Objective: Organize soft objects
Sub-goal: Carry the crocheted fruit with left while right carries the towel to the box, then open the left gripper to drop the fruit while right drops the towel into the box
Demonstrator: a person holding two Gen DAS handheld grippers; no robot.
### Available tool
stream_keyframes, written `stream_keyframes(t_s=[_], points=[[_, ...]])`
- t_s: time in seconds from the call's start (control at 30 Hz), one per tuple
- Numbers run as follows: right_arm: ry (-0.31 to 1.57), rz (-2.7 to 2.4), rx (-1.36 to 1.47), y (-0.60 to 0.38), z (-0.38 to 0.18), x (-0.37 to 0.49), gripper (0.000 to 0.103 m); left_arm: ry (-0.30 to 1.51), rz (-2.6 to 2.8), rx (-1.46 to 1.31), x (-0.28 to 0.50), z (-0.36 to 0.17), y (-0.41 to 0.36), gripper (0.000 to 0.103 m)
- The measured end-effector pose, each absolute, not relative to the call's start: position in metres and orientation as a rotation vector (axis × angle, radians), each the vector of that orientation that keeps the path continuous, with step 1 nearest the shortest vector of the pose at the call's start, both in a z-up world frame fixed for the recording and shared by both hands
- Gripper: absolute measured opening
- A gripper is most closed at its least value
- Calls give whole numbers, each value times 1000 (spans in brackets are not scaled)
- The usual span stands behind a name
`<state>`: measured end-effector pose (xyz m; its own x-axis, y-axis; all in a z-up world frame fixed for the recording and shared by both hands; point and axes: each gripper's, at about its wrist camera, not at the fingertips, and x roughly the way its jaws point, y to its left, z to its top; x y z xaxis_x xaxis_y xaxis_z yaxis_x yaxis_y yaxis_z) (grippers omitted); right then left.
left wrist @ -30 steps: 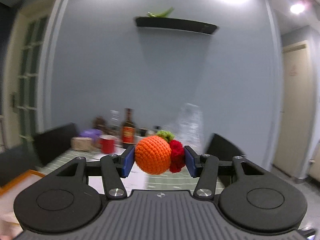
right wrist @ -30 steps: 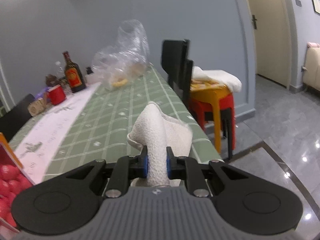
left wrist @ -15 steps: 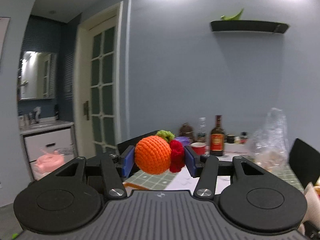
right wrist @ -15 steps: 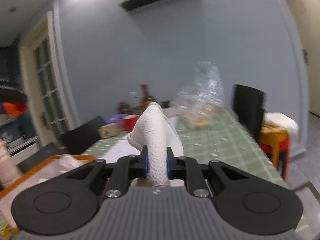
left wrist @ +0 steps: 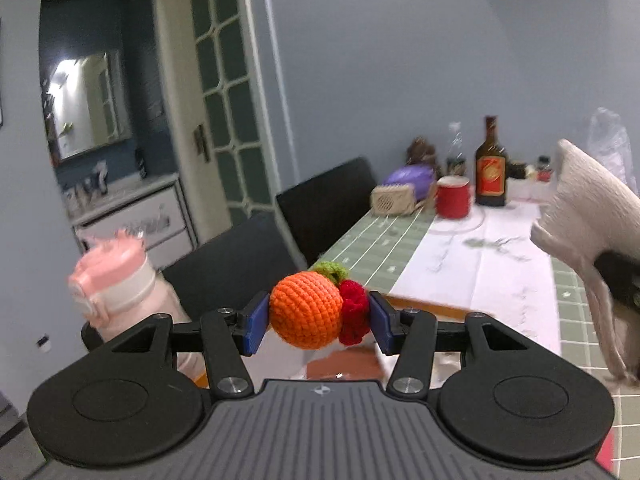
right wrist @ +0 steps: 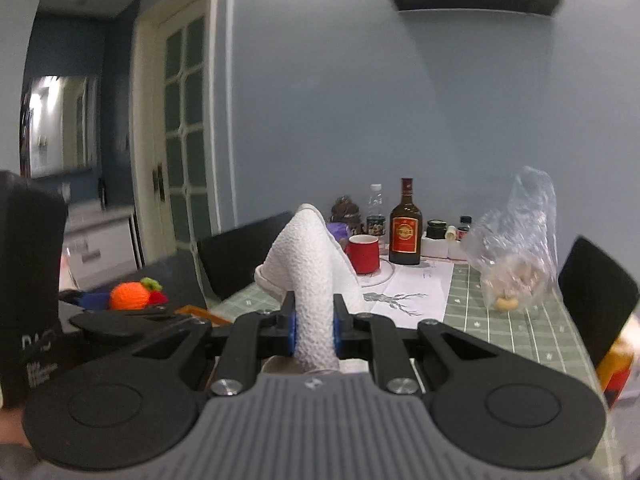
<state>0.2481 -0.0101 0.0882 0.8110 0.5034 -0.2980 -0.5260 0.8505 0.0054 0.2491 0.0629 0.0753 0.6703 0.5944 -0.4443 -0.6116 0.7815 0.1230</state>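
Both of my hands have swung round to the left since a second ago: where my left wrist view was filled by the grey wall and the dark shelf, it now takes in the glazed door, a mirror and a blurred pink lidded bottle [left wrist: 120,280], and my right view has lifted from the floor and the orange stool to look level along the green checked tablecloth [right wrist: 516,320]. My left gripper [left wrist: 316,318] is clenched on the round orange crocheted fruit with its green leaf and red knitted tuft [left wrist: 306,310], blue pads pressing on each side, exactly as it was held before. My right gripper [right wrist: 314,326] is pinched nearly shut on the white textured cloth [right wrist: 310,264], which stands up in a fold above the jaws and hangs below them; that same cloth shows at the right edge of my left view, so my two hands are close together, left one slightly ahead. Below the fruit I can make out an orange-rimmed tray [left wrist: 416,304] at the near end of the table, though blur hides what lies in it. I judge both soft things are picked up and in transit, and the turn suggests I am carrying them toward that tray; neither is set down yet. The brown bottle [right wrist: 405,228], red mug [right wrist: 363,254] and clear plastic bag [right wrist: 516,240] stand well away at the far end.
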Motion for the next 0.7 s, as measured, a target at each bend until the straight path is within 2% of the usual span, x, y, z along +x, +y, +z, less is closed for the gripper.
stream_keyframes(t_s=[0.4, 0.53, 0.6, 0.7], points=[[403, 632, -126, 54, 72, 283, 14, 633, 668, -159, 256, 50, 109, 62], [427, 635, -131, 66, 72, 291, 14, 659, 664, -97, 258, 47, 108, 77], [442, 638, -111, 67, 71, 299, 14, 666, 661, -94, 256, 48, 108, 78], [490, 638, -32, 63, 67, 317, 14, 640, 694, -85, 251, 55, 107, 86]])
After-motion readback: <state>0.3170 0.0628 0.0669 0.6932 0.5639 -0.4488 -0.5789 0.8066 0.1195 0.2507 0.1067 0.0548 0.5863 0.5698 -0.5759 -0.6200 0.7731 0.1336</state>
